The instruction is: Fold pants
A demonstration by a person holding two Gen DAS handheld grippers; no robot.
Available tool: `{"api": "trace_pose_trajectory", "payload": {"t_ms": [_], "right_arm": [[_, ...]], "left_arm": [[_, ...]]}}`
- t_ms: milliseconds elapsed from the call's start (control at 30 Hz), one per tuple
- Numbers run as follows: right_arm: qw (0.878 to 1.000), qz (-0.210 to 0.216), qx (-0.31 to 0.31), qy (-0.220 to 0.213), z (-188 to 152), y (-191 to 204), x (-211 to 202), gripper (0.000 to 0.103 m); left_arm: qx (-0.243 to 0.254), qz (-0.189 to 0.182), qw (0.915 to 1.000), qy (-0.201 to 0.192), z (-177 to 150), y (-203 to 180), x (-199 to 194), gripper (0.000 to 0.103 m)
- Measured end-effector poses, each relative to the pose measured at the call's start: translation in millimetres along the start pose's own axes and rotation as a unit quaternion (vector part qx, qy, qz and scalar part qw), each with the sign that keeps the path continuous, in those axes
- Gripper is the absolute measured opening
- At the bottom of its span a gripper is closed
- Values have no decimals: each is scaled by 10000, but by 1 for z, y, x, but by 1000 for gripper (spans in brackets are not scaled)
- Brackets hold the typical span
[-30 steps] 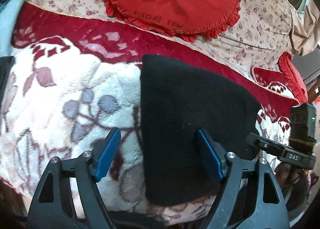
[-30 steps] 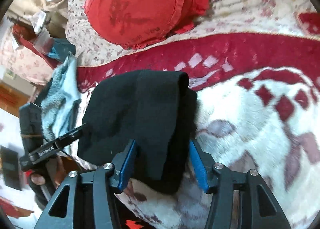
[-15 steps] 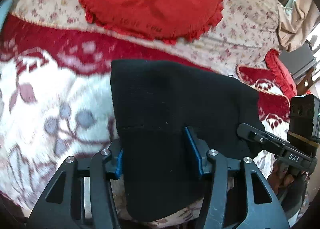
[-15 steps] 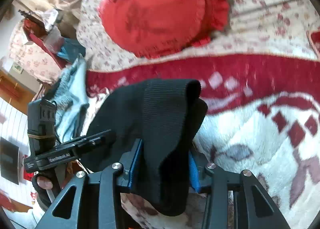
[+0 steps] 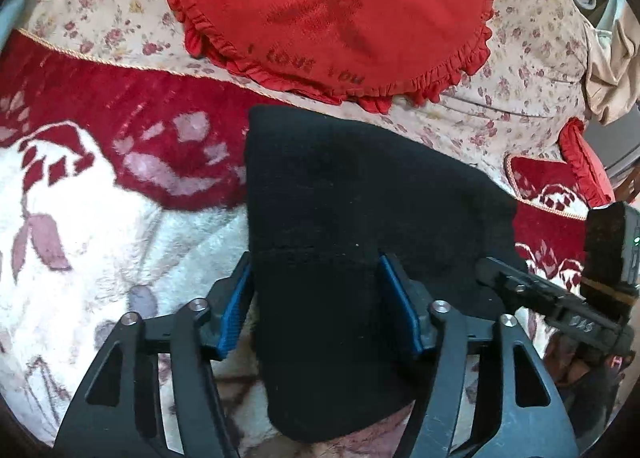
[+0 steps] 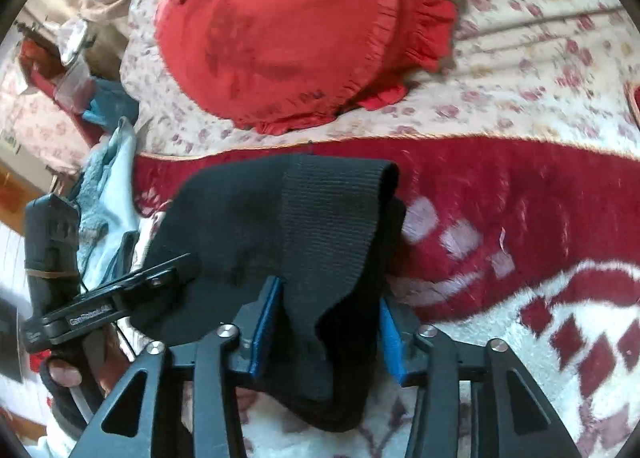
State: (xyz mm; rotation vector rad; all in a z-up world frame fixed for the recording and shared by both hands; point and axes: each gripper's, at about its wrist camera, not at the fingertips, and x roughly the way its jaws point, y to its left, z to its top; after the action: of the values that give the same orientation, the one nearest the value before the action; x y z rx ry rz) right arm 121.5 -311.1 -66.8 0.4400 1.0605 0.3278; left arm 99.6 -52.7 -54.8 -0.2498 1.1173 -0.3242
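The black pants (image 5: 360, 226) are a folded bundle held up over the red and white blanket (image 5: 100, 218). My left gripper (image 5: 316, 298) is shut on the bundle's left end, blue pads pressed on both sides. My right gripper (image 6: 326, 322) is shut on the other end (image 6: 320, 218), where the ribbed waistband drapes over between the pads. Each gripper shows in the other's view: the right one at the right edge (image 5: 560, 306), the left one at the left edge (image 6: 100, 302).
A round red frilled cushion (image 5: 332, 6) lies on the floral bedspread (image 5: 520, 70) behind the blanket. A light blue towel (image 6: 104, 194) and clutter sit at the bed's left side. A second red cushion (image 5: 580, 170) is at the right.
Both grippers closed on the pants from open a second ago. The bundle has since lifted and shifted toward the cushion.
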Motion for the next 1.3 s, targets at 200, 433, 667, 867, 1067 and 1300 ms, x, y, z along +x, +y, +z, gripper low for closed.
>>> {"api": "trace_pose_trajectory", "payload": {"t_ms": [200, 433, 667, 867, 1067, 1300], "right_arm": [[9980, -374, -323, -393, -1, 22, -40, 45], [9934, -282, -897, -655, -2, 73, -49, 44], [9933, -708, -885, -215, -22, 66, -10, 42], [9947, -591, -790, -297, -25, 59, -11, 42], [9944, -515, -669, -638, -28, 67, -37, 42], [9922, -669, -696, -794, -33, 78, -53, 42]], "left_arm": [[328, 517, 9975, -363, -9, -14, -26, 63], [459, 791, 9942, -558, -22, -25, -39, 63], [417, 914, 9937, -494, -34, -20, -27, 65], [421, 993, 9924, -594, -38, -24, -29, 65], [504, 1242, 9875, -827, -44, -32, -48, 65], [705, 1543, 9784, -1178, -58, -46, -76, 65]]}}
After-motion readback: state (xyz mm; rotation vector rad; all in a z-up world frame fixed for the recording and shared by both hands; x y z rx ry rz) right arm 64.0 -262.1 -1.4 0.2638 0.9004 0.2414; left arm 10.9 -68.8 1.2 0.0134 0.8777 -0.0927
